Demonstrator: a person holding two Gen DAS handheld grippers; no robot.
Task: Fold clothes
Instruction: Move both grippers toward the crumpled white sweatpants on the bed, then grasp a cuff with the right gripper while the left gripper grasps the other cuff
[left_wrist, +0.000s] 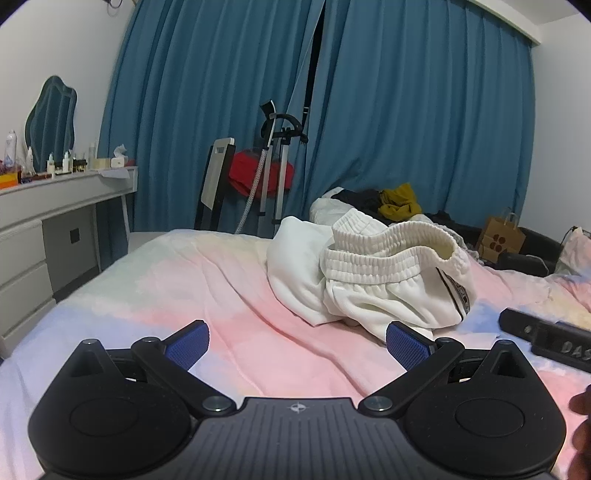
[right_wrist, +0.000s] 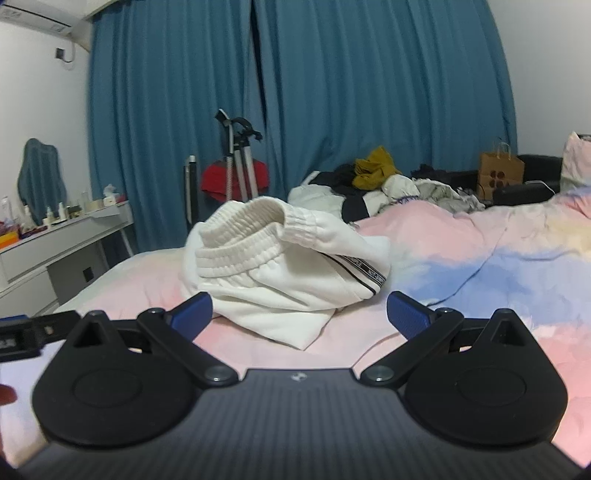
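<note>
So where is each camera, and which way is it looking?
Left wrist view: sits on the left tongs, low over the bed, facing the white pants and curtains; its open blue fingers show, and the right tongs at the right edge.
Right wrist view: sits on the right tongs, facing the pants; open fingers show, the left tongs at the left edge.
Both share pants, bed, curtains, desk.

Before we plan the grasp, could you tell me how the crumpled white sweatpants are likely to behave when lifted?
The white sweatpants look floppy: they lie slumped in folds, so they would probably drape and unfurl. The thick ribbed waistband holds an open loop, suggesting somewhat stiffer, grippable fabric there.
</note>
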